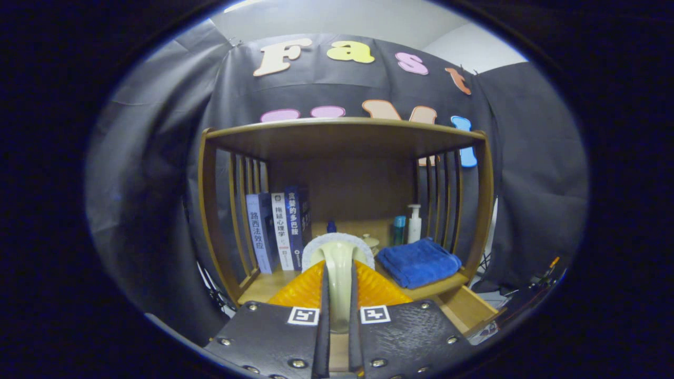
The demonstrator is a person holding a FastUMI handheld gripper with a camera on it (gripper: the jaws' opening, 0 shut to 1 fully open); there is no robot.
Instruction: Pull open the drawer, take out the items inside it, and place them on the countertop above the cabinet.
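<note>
My gripper [339,273] is shut on the pale cream handle [338,300] of a brush, which runs up between both fingers. The brush's round white head [337,243] sticks out just beyond the fingertips, held in front of the wooden cabinet's countertop [266,287]. Below and to the right of my fingers, the wooden drawer [466,308] stands pulled open; its inside is mostly hidden behind the gripper.
Three upright books [279,231] stand on the countertop's left side, and a folded blue towel [418,261] lies on its right. Behind the towel are a white pump bottle [414,223] and a teal bottle [399,230]. A wooden shelf [342,134] roofs the countertop, with slatted sides.
</note>
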